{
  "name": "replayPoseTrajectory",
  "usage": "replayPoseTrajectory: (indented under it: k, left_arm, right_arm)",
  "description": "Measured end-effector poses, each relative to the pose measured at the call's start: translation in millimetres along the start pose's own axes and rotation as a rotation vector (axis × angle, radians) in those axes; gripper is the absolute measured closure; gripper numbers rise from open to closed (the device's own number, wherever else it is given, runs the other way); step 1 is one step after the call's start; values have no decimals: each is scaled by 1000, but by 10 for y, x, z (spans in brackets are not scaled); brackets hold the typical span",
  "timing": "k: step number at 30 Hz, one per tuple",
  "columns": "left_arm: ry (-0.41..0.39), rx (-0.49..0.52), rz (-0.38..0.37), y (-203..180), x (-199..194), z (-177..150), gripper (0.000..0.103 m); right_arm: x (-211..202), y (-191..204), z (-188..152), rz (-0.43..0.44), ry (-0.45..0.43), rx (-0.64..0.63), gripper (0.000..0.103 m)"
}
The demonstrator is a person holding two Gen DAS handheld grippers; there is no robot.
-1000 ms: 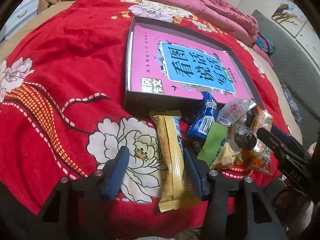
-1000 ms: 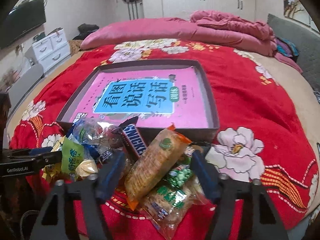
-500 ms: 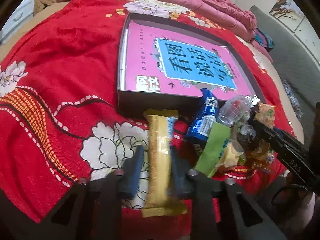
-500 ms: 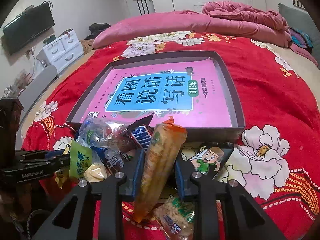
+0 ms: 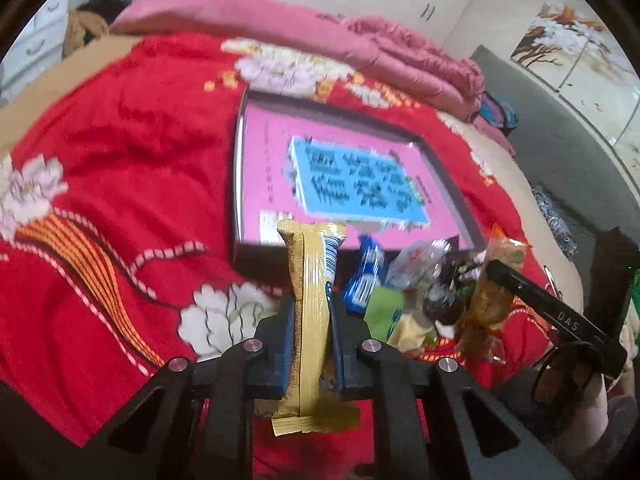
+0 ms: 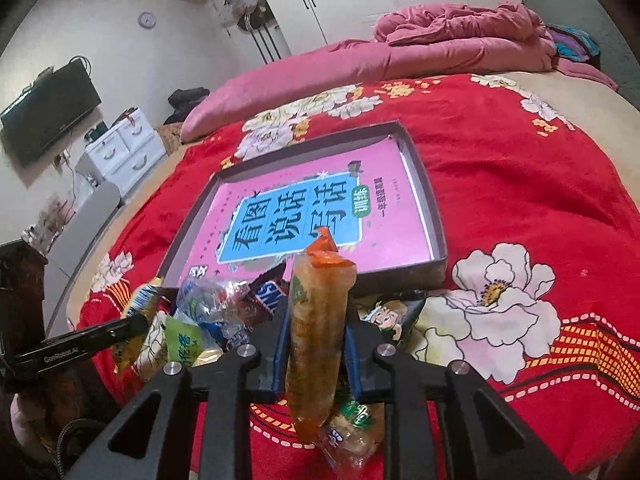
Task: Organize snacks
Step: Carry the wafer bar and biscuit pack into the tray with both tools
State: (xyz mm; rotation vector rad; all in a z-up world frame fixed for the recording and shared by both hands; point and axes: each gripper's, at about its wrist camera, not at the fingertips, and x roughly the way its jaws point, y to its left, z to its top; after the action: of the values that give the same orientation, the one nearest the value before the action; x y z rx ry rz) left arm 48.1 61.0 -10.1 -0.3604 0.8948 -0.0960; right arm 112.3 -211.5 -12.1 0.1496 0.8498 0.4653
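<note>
On a bed with a red flowered blanket (image 6: 520, 184), left tongs (image 5: 312, 320) clamp a yellow snack bar (image 5: 310, 300); right tongs (image 6: 316, 328) clamp an orange cracker pack (image 6: 316, 320). A snack pile (image 6: 216, 312) lies at the box's (image 6: 434, 216) six o'clock edge.

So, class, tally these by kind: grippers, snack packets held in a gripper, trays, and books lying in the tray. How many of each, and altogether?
Grippers: 2, the left gripper and the right gripper
Held snack packets: 2, the gold packet and the orange packet
Trays: 1, the grey tray
Books: 1, the pink book
Total: 6
</note>
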Motion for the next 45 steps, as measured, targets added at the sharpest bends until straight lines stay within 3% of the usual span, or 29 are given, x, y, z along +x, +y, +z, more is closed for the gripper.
replayPoseTrajectory:
  k: [19, 32, 45]
  left_arm:
    - [-142, 35, 11, 26, 89, 418, 87]
    - [-113, 43, 15, 38, 367, 546, 87]
    - [-71, 64, 12, 1, 583, 607, 87]
  right_arm:
    - [-107, -40, 416, 15, -120, 55, 80]
    - [52, -148, 659, -65, -170, 83, 80]
    - [304, -272, 684, -144, -134, 73, 80]
